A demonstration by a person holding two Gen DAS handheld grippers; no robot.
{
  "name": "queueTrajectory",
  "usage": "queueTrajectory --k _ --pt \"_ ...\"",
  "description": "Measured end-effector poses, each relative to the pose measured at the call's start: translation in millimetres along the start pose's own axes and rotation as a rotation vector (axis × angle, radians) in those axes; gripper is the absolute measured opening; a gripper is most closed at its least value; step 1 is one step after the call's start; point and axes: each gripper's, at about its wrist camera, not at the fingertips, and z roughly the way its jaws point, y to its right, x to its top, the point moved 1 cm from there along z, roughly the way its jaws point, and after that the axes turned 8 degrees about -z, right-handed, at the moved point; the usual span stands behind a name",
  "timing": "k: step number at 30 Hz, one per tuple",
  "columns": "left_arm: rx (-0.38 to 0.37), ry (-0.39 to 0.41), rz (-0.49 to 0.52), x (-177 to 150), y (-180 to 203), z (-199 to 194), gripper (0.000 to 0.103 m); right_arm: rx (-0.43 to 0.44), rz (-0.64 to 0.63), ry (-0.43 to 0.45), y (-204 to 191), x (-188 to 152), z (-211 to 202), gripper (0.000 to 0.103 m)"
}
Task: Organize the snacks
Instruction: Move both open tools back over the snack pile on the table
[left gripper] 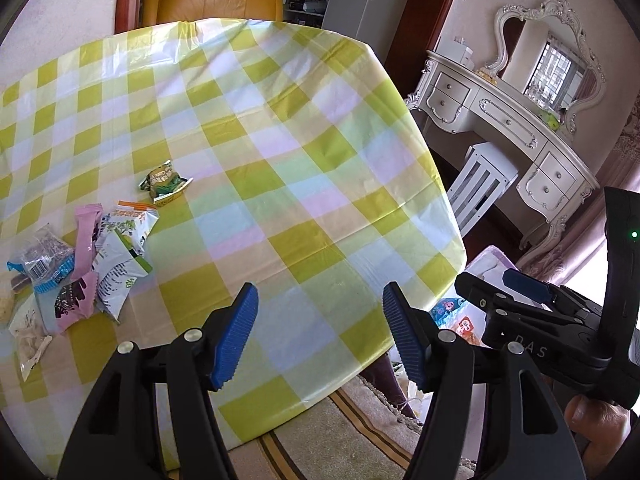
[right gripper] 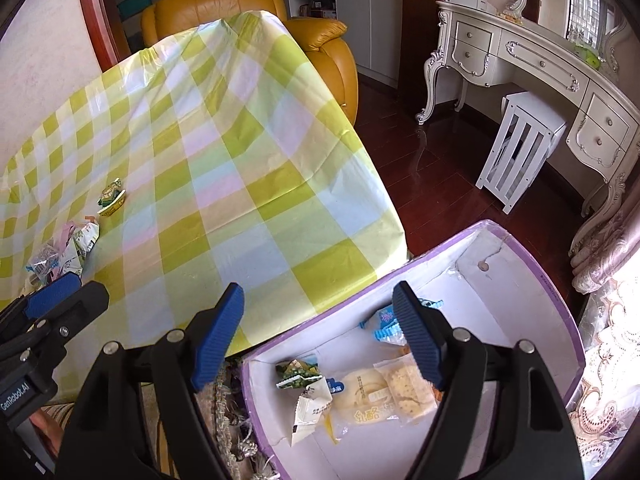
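Several snack packets [left gripper: 80,264] lie in a heap at the left of the checked table [left gripper: 280,120], with a small green packet [left gripper: 164,184] apart behind them. My left gripper [left gripper: 320,336] is open and empty above the table's near edge. My right gripper [right gripper: 320,340] is open and empty above the rim of a purple box [right gripper: 556,308] beside the table. The box holds several packets, among them a round cake packet [right gripper: 368,396] and a green packet [right gripper: 298,372]. The heap [right gripper: 68,252] and small green packet [right gripper: 112,196] also show in the right wrist view.
The box stands low at the table's right edge. A yellow leather armchair [right gripper: 248,4] is behind the table. A white dressing table [right gripper: 540,68] and a white slatted stool [right gripper: 516,152] stand on the dark wood floor at the right. A rug lies under the table.
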Motion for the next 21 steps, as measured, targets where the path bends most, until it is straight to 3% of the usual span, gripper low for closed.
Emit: queueTrajectory --k 10,15,21 --pt "0.130 0.091 -0.190 17.8 -79.5 -23.3 0.063 0.084 -0.071 0.033 -64.2 16.2 0.6 0.077" --pt "0.234 0.162 -0.343 16.3 -130.5 -44.9 0.063 0.124 -0.119 0.032 -95.6 18.3 1.5 0.077" --pt "0.382 0.147 -0.535 1.0 -198.1 -57.9 0.064 0.166 -0.187 0.023 -131.0 19.2 4.9 0.077"
